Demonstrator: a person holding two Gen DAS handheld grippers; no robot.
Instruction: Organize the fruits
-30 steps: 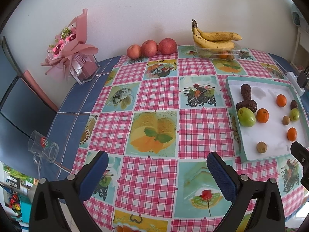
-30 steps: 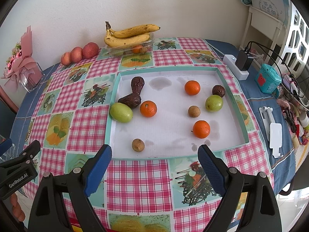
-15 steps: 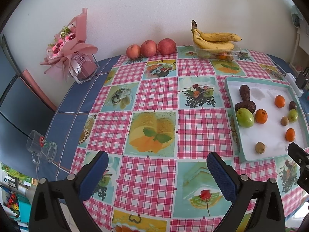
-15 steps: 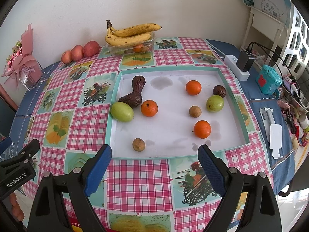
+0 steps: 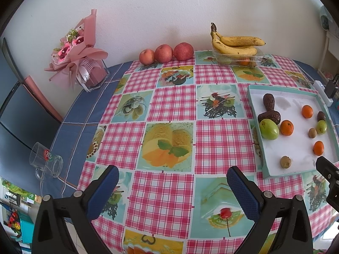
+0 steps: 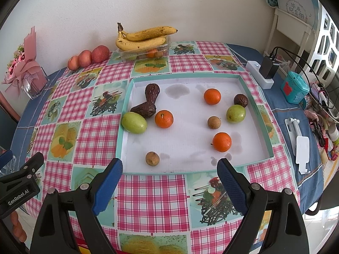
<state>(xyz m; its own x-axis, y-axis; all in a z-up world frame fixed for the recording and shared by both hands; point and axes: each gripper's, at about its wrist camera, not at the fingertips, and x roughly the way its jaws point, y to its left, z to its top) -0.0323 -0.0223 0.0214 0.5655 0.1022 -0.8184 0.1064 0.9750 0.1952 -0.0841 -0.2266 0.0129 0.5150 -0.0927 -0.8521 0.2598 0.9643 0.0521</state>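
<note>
The tray sits on the counter, right in front of the right gripper. Its jaws are spread wide and hold nothing. The left gripper hangs over the checked cloth beside the tray, and its jaws are spread and hold nothing too.

In the tray the fruits lie mixed up. There are three oranges: one near the middle, one at the back and one at the front right. There are two green fruits, far apart on the two sides. Two small brown round fruits lie apart as well. Two dark wrinkled fruits touch each other at the back left, and a dark round one sits at the back right. Bananas lie on a clear box at the wall, with three apples in a row beside them.

The pictures do not settle which fruit comes next, or if the sorting is partly done. Whichever fruit is picked, the jaws should come down straight over it, one on each side. Round fruits roll, so the squeeze should be slow and soft. The middle orange touches a dark fruit, so the jaws should take care not to bump that one.
</note>
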